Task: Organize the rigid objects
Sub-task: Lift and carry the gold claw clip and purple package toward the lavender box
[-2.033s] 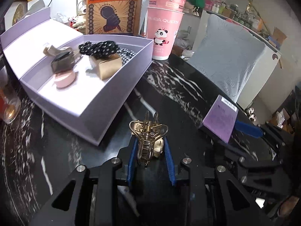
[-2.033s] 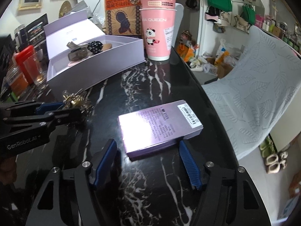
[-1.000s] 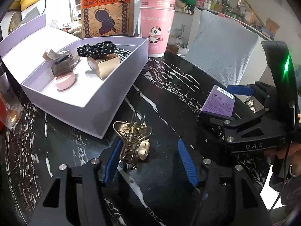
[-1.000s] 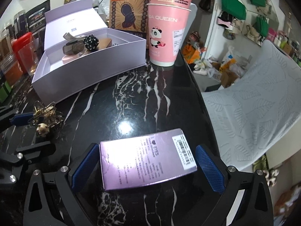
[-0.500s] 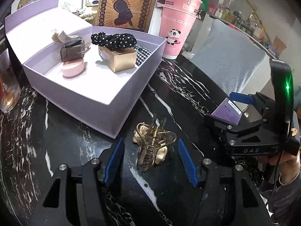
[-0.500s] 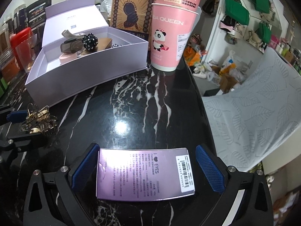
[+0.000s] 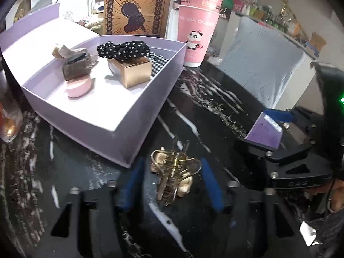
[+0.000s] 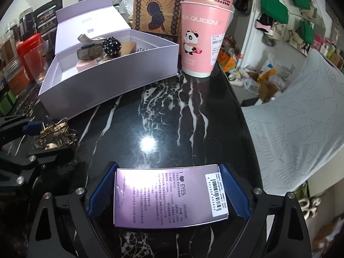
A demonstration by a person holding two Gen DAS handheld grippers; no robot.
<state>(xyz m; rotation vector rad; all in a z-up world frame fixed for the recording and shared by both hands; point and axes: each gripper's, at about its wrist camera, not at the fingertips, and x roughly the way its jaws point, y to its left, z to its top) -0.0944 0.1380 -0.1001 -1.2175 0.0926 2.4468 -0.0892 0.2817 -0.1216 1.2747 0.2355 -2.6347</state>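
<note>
A gold hair claw lies on the black marble table just in front of the open lilac box. My left gripper straddles the claw; its jaws are closing, with a gap still showing at the left pad. The picture there is blurred. A flat purple carton lies crosswise in my right gripper, whose jaws are closing, and both blue pads meet its short ends. The lilac box holds a gold cube, a dotted scrunchie, a pink compact and a grey clip.
Two stacked pink paper cups and an orange snack bag stand behind the lilac box. A glass and a red-lidded jar sit at the left. The table's curved edge drops off at the right beside a grey cloth.
The left gripper let go of the hair claw, spread wide, and is now narrowing around it. The right gripper slid forward over the purple carton, and its pads have come in against the ends.
</note>
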